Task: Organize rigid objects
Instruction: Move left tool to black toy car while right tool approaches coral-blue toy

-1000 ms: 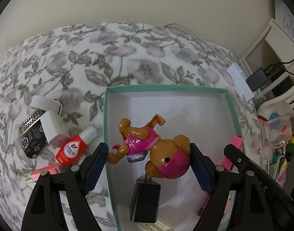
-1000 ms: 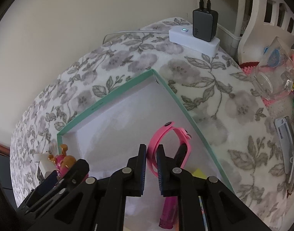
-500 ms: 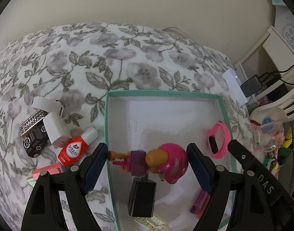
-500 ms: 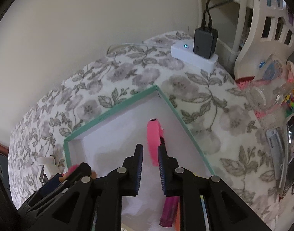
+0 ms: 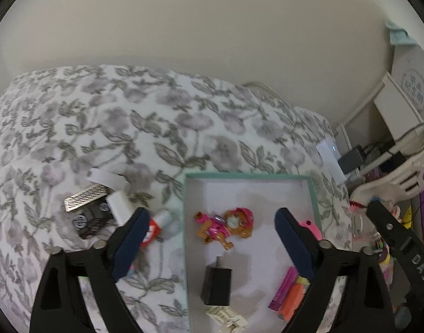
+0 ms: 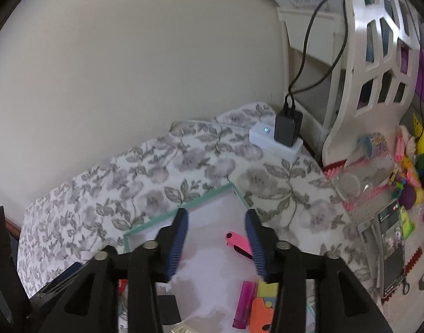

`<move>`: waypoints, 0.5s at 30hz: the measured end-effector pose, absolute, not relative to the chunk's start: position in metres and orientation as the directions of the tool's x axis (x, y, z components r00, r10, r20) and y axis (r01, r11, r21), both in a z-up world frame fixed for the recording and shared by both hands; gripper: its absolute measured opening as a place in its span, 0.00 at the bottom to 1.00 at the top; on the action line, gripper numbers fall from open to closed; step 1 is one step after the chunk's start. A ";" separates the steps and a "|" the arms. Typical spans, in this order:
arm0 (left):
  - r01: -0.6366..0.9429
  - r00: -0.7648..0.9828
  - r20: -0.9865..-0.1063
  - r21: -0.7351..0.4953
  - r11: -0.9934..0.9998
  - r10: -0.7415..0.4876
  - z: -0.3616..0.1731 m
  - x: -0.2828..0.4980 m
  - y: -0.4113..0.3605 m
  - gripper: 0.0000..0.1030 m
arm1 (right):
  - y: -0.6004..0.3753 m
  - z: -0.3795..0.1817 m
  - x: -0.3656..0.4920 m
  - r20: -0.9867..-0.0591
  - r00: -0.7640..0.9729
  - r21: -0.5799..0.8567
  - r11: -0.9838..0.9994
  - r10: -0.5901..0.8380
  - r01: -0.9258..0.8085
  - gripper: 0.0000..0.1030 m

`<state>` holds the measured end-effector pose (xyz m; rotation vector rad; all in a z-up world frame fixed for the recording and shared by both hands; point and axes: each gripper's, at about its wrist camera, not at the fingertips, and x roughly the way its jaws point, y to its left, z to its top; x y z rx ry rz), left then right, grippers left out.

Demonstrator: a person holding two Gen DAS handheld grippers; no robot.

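Both grippers have lifted away from the box since the earlier frames, and each has let go of its load: the toy dog, held a second ago between the left jaws, now lies loose on the box floor, and the pink wristband, pinched then by the right jaws, lies by the right wall.

Near field. Left gripper [image 5: 209, 236]: jaws spread and opening, nothing between the pads; the dog shows in the gap but lies below, untouched. Right gripper [image 6: 216, 242]: jaws opening, released, with bare box floor between them.

Middle field, contents of the teal-rimmed box [image 5: 246, 177]: a cream part at the near edge, a black charger block [image 5: 216, 285], magenta and orange pieces [image 5: 288, 292], the toy dog [image 5: 225, 226] on its side near the centre, and the pink wristband [image 6: 238, 242] just beside the right wall. These count as sorted.

Middle field, outside the box, on the floral cloth [image 5: 156, 127] to its left: a red-and-white bottle [image 5: 159, 226] just beside the box wall, a white adapter [image 5: 118, 208], a dark round-patterned item [image 5: 91, 220], a silver textured bar [image 5: 85, 195], and a white strip. These remain to be moved, by judgement of the task.

Far field: a white power strip [image 6: 267, 136] with a black plug, at the cloth's far corner.
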<state>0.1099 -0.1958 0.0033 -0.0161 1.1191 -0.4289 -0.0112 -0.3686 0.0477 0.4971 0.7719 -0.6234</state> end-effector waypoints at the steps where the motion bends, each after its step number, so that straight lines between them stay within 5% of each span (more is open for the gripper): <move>1: 0.316 0.370 -0.866 -0.224 0.922 -0.337 0.005 0.111 -0.192 0.91 | -0.366 0.051 -0.012 -0.757 0.556 0.173 0.715 -0.343 0.677 0.64; 15: 0.093 0.437 -0.880 -0.160 0.983 -0.184 0.015 0.132 -0.094 0.92 | -0.307 0.059 0.020 -0.749 0.584 0.098 0.820 -0.312 0.564 0.75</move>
